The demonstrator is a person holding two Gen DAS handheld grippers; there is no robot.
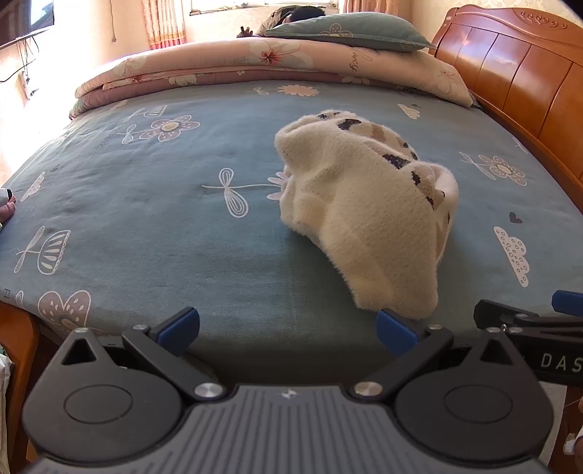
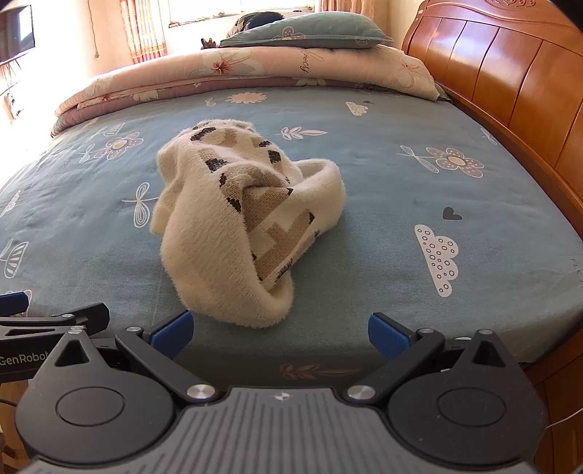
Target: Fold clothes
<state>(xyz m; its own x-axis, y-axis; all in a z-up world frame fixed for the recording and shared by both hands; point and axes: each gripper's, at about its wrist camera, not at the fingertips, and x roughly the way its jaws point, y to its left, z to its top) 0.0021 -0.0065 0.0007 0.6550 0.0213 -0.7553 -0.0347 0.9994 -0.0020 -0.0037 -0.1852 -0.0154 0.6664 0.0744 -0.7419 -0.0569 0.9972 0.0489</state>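
Lying crumpled: sweater (image 2: 233,218) on bed (image 2: 382,189)

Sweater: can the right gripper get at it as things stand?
Probably yes. The right gripper is open, the crumpled sweater lies just ahead of its fingers on the bed, and nothing sits between them.

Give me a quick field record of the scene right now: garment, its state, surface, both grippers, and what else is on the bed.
garment: cream fuzzy knit sweater with brown and dark patches
state: crumpled in a heap, unfolded
surface: blue-grey bedsheet with flower and cloud print
left hand-held gripper: open, empty, at near edge of bed, right pad beside sweater's hem
right hand-held gripper: open, empty, just short of sweater
far end: folded pink floral quilt, teal pillow on top
right side: orange wooden headboard
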